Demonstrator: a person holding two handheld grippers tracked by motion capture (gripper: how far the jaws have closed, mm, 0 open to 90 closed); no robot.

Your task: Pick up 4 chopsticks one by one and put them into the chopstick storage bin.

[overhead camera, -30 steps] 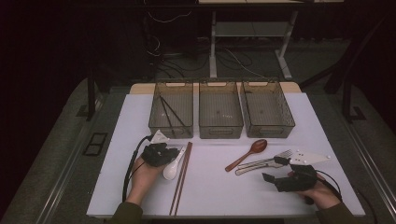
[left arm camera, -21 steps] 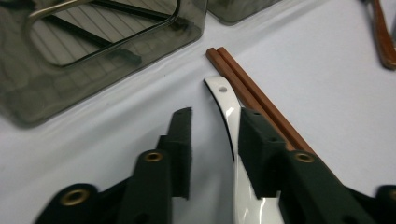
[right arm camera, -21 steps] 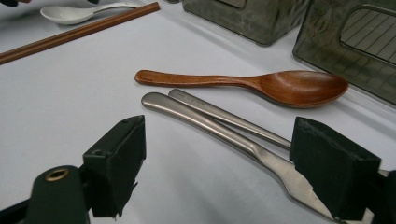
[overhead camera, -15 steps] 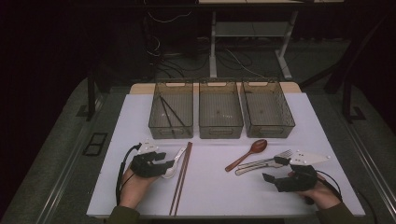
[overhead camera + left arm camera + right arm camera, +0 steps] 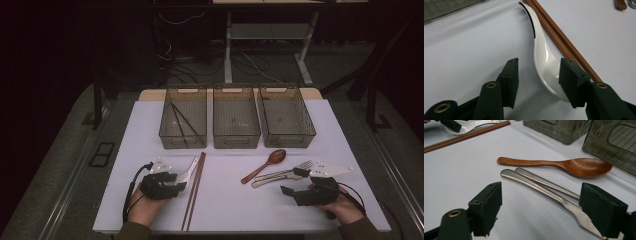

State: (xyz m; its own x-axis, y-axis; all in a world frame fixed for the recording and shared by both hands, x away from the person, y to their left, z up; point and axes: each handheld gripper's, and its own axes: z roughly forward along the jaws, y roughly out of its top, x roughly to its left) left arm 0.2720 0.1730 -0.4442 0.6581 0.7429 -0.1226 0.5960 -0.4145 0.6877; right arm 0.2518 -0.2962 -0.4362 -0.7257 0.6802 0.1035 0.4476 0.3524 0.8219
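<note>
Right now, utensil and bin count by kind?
Bins: 3
White spoon: 1
Wooden spoon: 1
Metal utensils: 2, one a fork
Brown chopsticks on table: 2
Dark chopsticks in left bin: 2
Total: 11

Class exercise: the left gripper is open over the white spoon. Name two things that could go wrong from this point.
1. The white spoon lies against the brown chopsticks, and one pad of the left gripper sits above both, so closing might catch or push a chopstick.
2. The spoon looks glossy and curved; it might slip out as the jaws close.
</note>
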